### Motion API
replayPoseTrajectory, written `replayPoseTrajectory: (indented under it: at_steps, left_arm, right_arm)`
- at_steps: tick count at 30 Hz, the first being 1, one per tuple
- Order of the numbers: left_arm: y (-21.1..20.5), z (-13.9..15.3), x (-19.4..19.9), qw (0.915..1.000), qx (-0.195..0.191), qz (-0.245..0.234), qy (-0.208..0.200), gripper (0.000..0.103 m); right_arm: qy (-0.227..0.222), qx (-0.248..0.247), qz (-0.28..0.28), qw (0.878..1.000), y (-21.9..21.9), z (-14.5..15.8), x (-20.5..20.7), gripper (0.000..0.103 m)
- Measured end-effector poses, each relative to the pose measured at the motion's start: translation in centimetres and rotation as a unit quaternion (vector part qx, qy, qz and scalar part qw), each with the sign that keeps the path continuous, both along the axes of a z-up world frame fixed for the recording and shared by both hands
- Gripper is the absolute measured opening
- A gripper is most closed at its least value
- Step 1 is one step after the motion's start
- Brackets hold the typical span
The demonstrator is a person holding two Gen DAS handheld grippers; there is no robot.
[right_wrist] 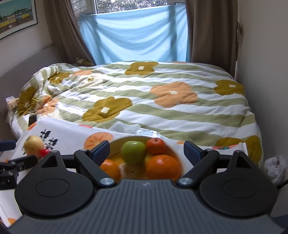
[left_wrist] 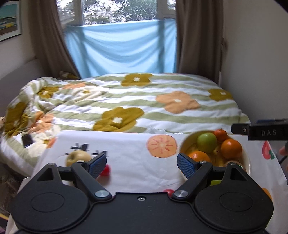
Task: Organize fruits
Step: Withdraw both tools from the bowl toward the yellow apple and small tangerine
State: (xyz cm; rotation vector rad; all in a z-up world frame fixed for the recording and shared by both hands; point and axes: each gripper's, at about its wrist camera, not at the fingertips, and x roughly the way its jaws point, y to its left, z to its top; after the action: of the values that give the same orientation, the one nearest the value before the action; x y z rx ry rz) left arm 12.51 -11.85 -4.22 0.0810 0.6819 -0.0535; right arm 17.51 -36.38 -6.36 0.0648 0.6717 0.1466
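Left gripper, black frame with blue textured pads: jaws stand wide apart, nothing between them, above the white tablecloth printed with fruit motifs.

Right gripper, same build: jaws at full spread, nothing gripped. It hangs over the round cream-coloured bowl, whose fruit shows in the gap between the fingers.

Bowl contents, right wrist view: one green apple on top, a large orange to its right, a smaller reddish-orange fruit behind, and another orange at lower left. Yellow fruit lies underneath; blurred, type not clear.

Still outside the bowl: a pale yellow apple on the cloth at left, and a small red fruit just beside the left gripper's left pad. A second small red fruit shows at the gripper body's edge.

Writing: embossed letters "DAS" on the black bar of the other gripper entering the left wrist view from the right. No other text is legible.

Background: bed with a striped, flower-patterned quilt, a light blue sheet hung across the window, brown curtains, a framed picture on the left wall.
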Motion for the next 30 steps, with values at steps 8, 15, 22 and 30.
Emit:
replayPoseTrajectory:
  at_steps: [8, 15, 22, 30]
  left_arm:
    - [4.7, 1.8, -2.8, 0.9991, 0.004, 0.039, -0.016, 0.089]
    - [9.4, 2.2, -3.0, 0.9988, 0.013, 0.043, -0.017, 0.092]
    - [13.2, 0.9, -0.8, 0.9992, 0.037, -0.012, 0.011, 0.094]
    - [15.7, -2.3, 3.0, 0.9891, 0.088, -0.107, 0.050, 0.094]
  right_arm:
    - [-0.006, 0.005, 0.032, 0.999, 4.2, 2.2, -2.9, 0.103]
    - [0.015, 0.033, 0.026, 0.999, 7.7, 2.5, -4.5, 0.103]
    - [0.063, 0.035, -0.011, 0.997, 12.3, 0.2, -6.0, 0.103]
    - [0.124, 0.040, -0.063, 0.990, 16.8, -3.0, -6.7, 0.103]
